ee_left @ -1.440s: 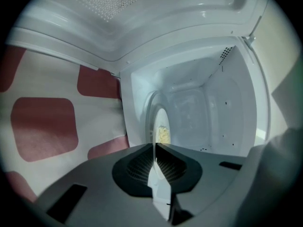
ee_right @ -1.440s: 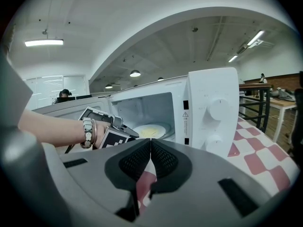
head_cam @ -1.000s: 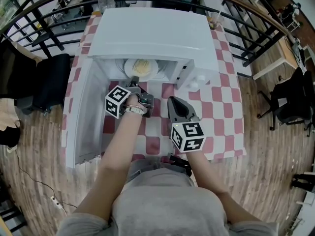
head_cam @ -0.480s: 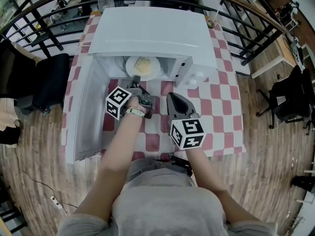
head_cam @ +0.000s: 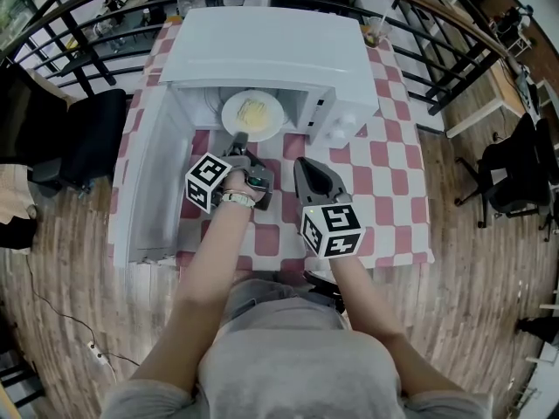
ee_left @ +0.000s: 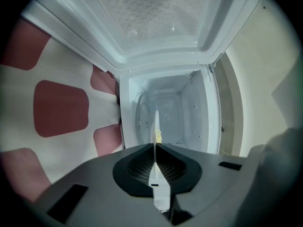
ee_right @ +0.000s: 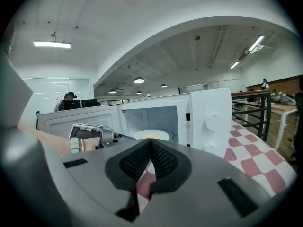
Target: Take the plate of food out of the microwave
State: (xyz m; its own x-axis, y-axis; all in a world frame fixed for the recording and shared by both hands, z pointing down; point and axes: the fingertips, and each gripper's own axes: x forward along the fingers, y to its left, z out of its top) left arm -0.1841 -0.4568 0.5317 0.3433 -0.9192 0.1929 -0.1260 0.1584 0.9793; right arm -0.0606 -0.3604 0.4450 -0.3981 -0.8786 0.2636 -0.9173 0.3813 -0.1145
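Observation:
A white plate (head_cam: 252, 114) with yellow food sits at the mouth of the open white microwave (head_cam: 271, 55), its near half out past the opening. My left gripper (head_cam: 238, 140) is shut on the plate's near rim. In the left gripper view the plate (ee_left: 155, 122) shows edge-on, a thin white line pinched between the dark pads (ee_left: 137, 167), with the food (ee_left: 158, 136) and the cavity behind. My right gripper (head_cam: 307, 171) hovers over the tablecloth to the right of the plate, shut on nothing. The right gripper view shows the plate (ee_right: 150, 135) in the doorway.
The microwave door (head_cam: 157, 182) stands swung open to the left, alongside my left arm. A red-and-white checked cloth (head_cam: 384, 182) covers the table. Microwave knobs (head_cam: 345, 129) face the front right. A cup (head_cam: 377, 31) stands at the back right; railings and a black chair (head_cam: 83, 147) surround the table.
The plate has slid outward from the cavity toward me, with my left gripper still shut on its rim. My right gripper has stayed in about the same place.

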